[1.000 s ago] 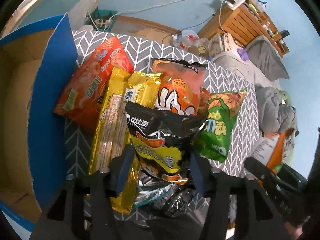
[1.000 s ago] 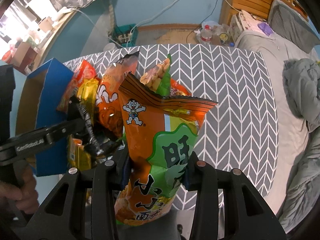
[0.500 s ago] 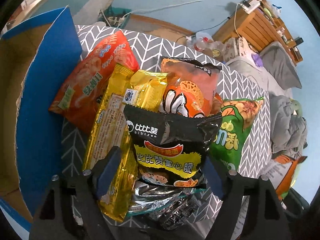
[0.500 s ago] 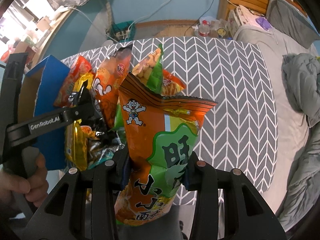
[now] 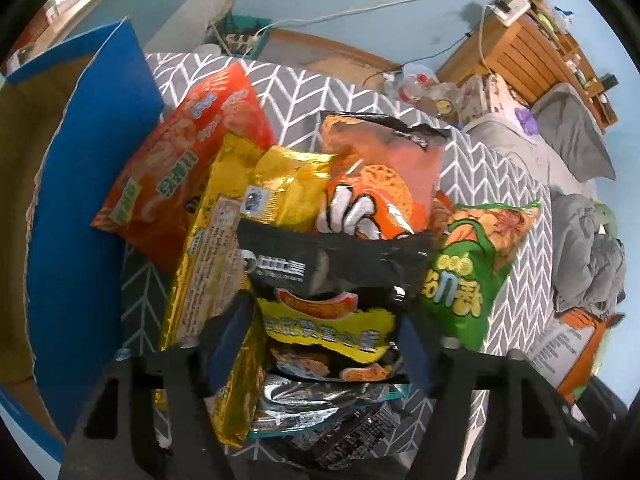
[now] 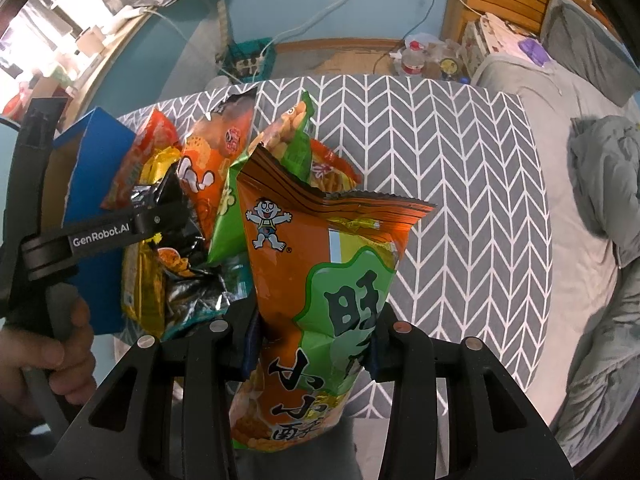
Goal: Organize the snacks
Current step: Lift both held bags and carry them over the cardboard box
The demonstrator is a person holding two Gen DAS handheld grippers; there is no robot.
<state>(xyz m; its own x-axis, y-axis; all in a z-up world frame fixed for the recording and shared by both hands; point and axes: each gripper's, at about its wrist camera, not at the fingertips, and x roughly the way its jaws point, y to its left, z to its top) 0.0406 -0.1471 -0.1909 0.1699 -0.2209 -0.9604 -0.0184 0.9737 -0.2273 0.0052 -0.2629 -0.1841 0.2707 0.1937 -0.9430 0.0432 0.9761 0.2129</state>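
Observation:
My left gripper (image 5: 324, 344) is shut on a black and yellow snack bag (image 5: 332, 280), held over a pile of snacks: a red bag (image 5: 180, 172), gold packs (image 5: 216, 264), an orange bag (image 5: 380, 176) and a green bag (image 5: 476, 256). My right gripper (image 6: 312, 344) is shut on an orange and green snack bag (image 6: 320, 280), held upright above the near table edge. The left gripper (image 6: 156, 220) shows in the right wrist view over the pile.
A blue cardboard box (image 5: 80, 208) stands open left of the pile, also in the right wrist view (image 6: 96, 216). The grey chevron tablecloth (image 6: 460, 200) stretches right. A bed with grey bedding (image 6: 600, 184) lies beyond the right edge. Wooden shelves (image 5: 540, 52) stand at the back.
My left gripper opened about half a second ago and has closed again on the black and yellow bag. The right gripper has kept its hold on the orange and green bag.

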